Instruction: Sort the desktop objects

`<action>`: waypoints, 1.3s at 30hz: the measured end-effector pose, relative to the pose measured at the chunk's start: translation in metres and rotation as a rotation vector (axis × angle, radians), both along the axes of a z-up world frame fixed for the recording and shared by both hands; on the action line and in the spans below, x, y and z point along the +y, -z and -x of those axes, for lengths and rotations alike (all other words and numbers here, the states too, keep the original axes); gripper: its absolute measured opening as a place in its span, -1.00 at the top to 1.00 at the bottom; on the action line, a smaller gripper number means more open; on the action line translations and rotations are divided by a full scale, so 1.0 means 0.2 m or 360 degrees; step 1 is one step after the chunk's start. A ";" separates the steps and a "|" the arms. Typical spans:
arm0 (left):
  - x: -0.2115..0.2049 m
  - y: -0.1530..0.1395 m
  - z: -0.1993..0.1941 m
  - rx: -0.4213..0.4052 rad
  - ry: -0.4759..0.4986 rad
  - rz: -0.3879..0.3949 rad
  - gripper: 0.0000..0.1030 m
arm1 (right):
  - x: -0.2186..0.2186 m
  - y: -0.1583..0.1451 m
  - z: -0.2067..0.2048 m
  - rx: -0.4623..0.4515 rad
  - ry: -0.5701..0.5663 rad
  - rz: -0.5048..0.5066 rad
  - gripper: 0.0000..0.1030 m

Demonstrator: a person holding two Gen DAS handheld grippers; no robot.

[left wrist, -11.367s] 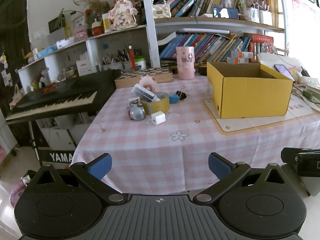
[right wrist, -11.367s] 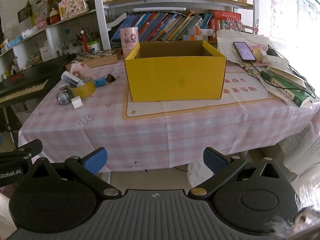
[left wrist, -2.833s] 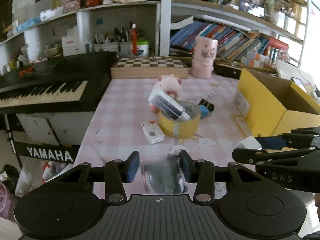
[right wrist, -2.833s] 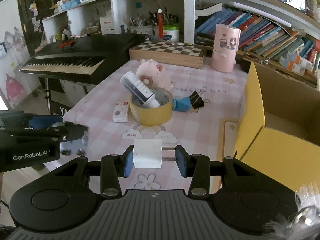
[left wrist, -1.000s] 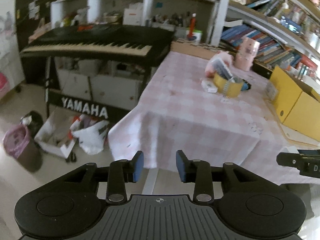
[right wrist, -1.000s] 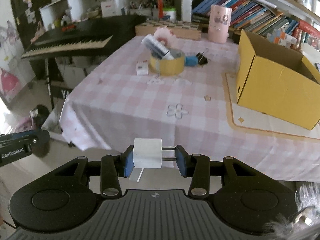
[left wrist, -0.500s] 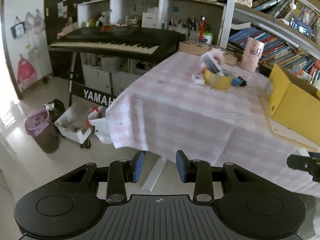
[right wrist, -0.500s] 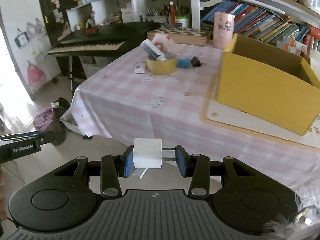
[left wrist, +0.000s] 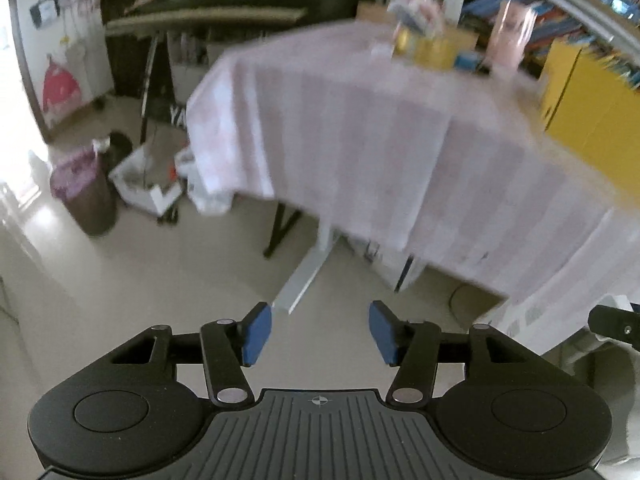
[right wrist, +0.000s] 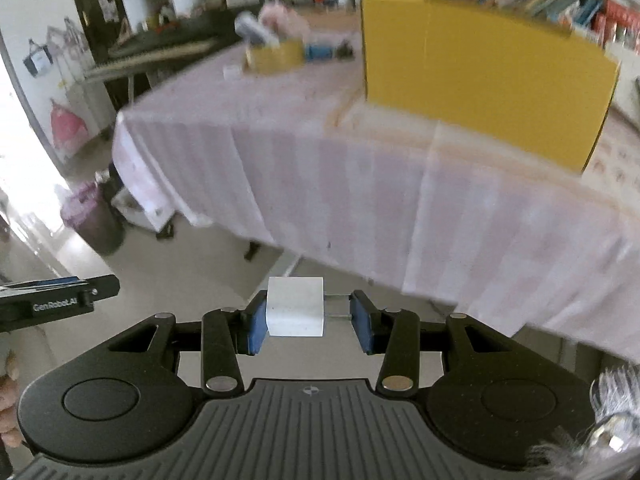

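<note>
A small white plastic cube-shaped plug sits low in the centre of the right wrist frame, clamped between the blue pads of the right gripper: the left pad presses its side and its two metal prongs reach across to the right pad. The jaws stand narrow, shut on it. It hangs over the pale floor, well short of the table.

In the left wrist frame the left gripper has just been opening; its blue pads stand moderately apart with only bare floor between them.

Above both, blurred, is the table under a pink-and-white checked cloth. On it, in the upper right of the right wrist frame, stands an open yellow cardboard box. In the upper centre lies a yellow tape roll with a grey-white object propped in it, a pink soft toy behind and a small blue thing just beside it. A black keyboard instrument fills the upper left of the left wrist frame, and a dark bin with a pink liner stands on the floor at left.
</note>
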State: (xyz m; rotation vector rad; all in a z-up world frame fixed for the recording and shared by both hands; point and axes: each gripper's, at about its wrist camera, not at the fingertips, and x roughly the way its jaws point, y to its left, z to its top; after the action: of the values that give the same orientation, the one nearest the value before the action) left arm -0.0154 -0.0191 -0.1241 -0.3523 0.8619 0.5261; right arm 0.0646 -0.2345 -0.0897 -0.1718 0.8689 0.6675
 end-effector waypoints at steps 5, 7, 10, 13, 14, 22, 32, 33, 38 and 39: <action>0.04 0.43 0.01 0.0132 -0.0006 0.0038 -0.06 | 0.12 0.36 -0.01 0.0085 -0.0022 0.0069 0.22; 0.05 0.59 0.01 0.0178 -0.0001 0.0040 -0.06 | 0.16 0.52 -0.02 0.0116 -0.0020 0.0098 0.22; 0.06 0.85 0.02 0.0267 -0.0070 0.0068 -0.06 | 0.22 0.74 -0.04 0.0139 -0.0016 0.0146 0.22; 0.05 1.12 0.03 0.0306 -0.0050 0.0107 -0.06 | 0.27 0.98 -0.06 0.0169 -0.0003 0.0183 0.22; 0.05 1.23 0.03 0.0320 -0.0038 0.0116 -0.06 | 0.29 1.05 -0.06 0.0174 -0.0001 0.0192 0.22; 0.06 2.03 0.02 0.0492 -0.0030 0.0131 -0.05 | 0.43 1.62 -0.05 0.0243 -0.0038 0.0239 0.22; 0.15 2.78 0.00 0.0693 0.0050 0.0163 -0.05 | 0.58 2.14 -0.06 0.0320 -0.0094 0.0258 0.22; 0.15 2.83 -0.01 0.0702 0.0055 0.0170 -0.05 | 0.59 2.17 -0.07 0.0321 -0.0100 0.0260 0.22; 0.11 2.98 -0.06 0.0724 0.0203 0.0167 -0.05 | 0.59 2.26 -0.08 0.0334 -0.0112 0.0282 0.22; 0.11 3.01 -0.06 0.0733 0.0221 0.0180 -0.05 | 0.59 2.27 -0.08 0.0335 -0.0116 0.0286 0.22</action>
State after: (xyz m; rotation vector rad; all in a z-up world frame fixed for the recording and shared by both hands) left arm -0.0030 0.0025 -0.7252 -0.2743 1.3556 0.4354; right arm 0.0805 -0.1175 -0.5442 -0.2997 1.1301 0.6836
